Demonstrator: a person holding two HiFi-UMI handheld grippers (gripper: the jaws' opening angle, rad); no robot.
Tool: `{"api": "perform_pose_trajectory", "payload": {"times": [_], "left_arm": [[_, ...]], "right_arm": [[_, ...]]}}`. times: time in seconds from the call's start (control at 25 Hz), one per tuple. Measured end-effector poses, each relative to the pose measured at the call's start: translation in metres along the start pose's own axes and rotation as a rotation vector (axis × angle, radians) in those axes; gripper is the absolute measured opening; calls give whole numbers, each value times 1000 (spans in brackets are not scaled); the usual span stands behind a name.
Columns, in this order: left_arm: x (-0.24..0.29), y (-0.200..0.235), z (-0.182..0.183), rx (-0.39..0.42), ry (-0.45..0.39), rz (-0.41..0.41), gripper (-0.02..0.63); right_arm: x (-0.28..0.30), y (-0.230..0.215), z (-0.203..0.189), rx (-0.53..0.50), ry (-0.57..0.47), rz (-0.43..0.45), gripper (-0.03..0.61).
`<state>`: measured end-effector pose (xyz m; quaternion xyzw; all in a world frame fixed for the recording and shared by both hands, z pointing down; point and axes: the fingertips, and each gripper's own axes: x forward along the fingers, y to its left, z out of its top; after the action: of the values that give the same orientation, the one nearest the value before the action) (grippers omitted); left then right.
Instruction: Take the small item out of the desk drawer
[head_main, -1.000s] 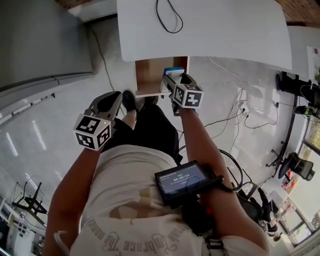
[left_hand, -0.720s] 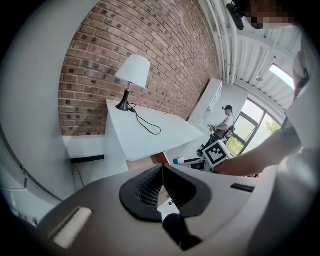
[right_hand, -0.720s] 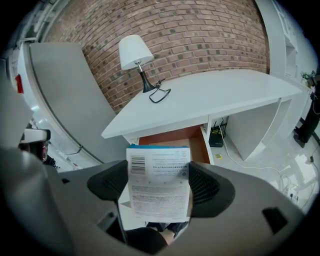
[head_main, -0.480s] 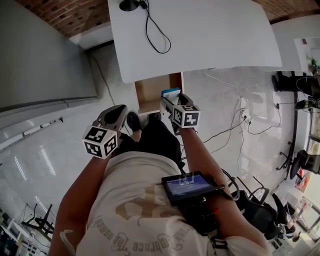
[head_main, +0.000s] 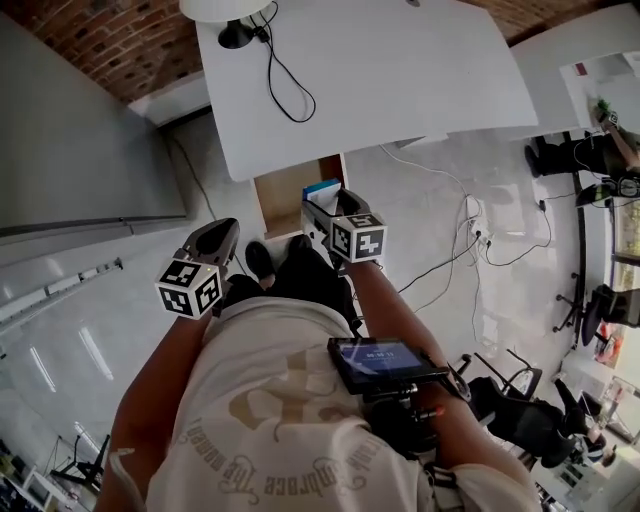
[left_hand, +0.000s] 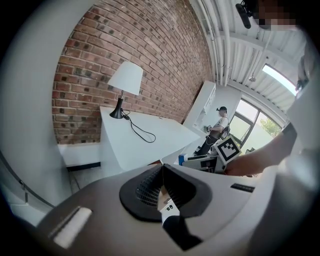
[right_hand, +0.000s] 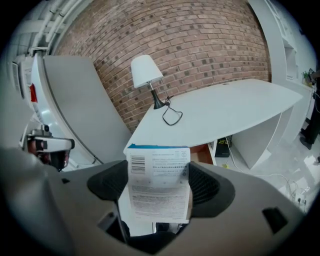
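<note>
Small white cardboard box (right_hand: 158, 172) with a blue end edge, a barcode and fine print is clamped in the right gripper (right_hand: 159, 187), whose jaws press on its two long narrow sides. In the head view it sits just above the front right corner of the open brown wooden drawer (head_main: 283, 195), which hangs under the white bench (head_main: 400, 80). Whether its lower end has fully cleared the drawer's rim I cannot tell.

The step in hand looks like the withdrawal: the grip is made and the box appears to be out of the drawer's cavity or very nearly so. The next move would call for drawing the box up and back toward the person, away from the underside of the bench. The clamp should be kept firm enough that the light carton does not slip, yet not so hard that its thin walls buckle.

The box's long axis runs along the jaws. Its blue-edged end points forward, away from the gripper and toward the bench, and its broad printed face is turned up to the right gripper view.

The left gripper (left_hand: 161, 185) is held off to the left, well apart from the drawer, with its jaws clenched together on nothing. A white-shaded table lamp (right_hand: 145, 70) and its black cable (head_main: 280, 70) are on the bench's far end.
</note>
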<state>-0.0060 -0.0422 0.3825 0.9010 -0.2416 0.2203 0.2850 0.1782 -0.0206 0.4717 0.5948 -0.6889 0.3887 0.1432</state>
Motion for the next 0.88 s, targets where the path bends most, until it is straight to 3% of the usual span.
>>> {"api": "perform_pose_trajectory", "payload": {"times": [0.48, 0.88], "left_arm": [[16, -12, 35, 47, -47, -33, 8], [9, -15, 62, 64, -108, -35, 9]], "right_arm": [[-40, 31, 94, -80, -187, 98, 370], [-78, 73, 133, -165, -293, 206, 370]]}}
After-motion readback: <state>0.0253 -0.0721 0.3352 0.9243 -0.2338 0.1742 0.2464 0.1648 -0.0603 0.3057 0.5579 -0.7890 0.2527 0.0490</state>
